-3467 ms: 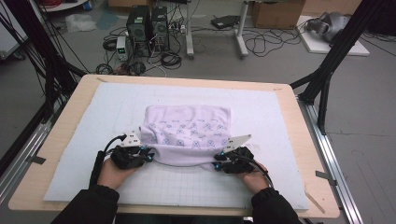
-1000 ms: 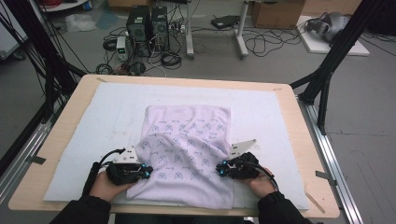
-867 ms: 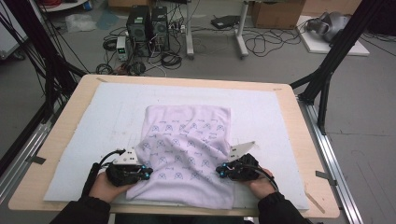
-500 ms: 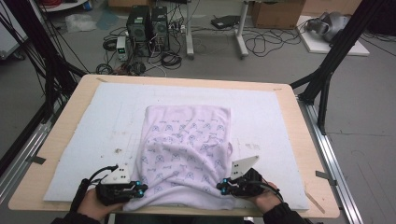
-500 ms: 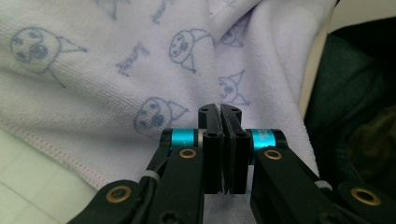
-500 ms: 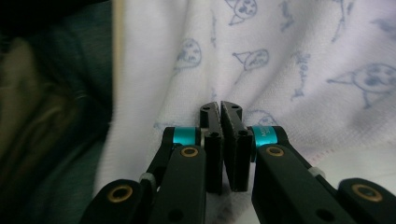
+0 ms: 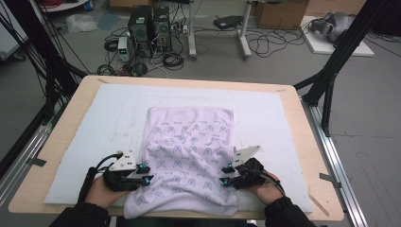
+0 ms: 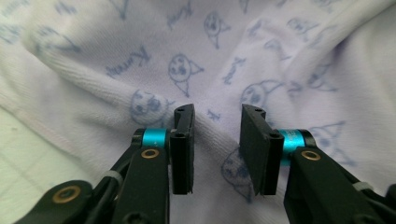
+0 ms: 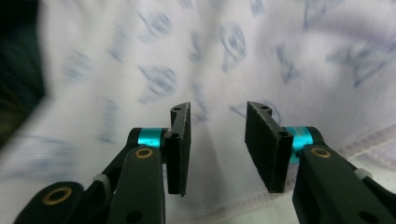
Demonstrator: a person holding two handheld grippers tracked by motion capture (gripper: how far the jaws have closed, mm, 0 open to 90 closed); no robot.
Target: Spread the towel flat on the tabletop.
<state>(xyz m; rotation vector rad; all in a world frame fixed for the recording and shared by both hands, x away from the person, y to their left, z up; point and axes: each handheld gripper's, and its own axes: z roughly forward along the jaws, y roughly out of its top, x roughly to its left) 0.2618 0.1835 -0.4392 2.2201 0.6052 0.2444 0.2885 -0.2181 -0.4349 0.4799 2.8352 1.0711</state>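
A pale lilac cloth printed with blue cat faces lies spread and rumpled on the white mat. Its near edge reaches the mat's front edge. My left gripper rests at the cloth's near left side and my right gripper at its near right side. In the left gripper view the left gripper is open, with a raised ridge of cloth running between its jaws. In the right gripper view the right gripper is open just above the cloth, blurred by motion.
The mat covers a wooden table with aluminium rails along its sides. Black frame legs stand at the far corners. Computer towers and cables lie on the floor beyond.
The folded cloth's near edge was drawn toward the table's front, opening it out. Both grippers have since shifted slightly away from the front edge, and their jaws now stand apart.
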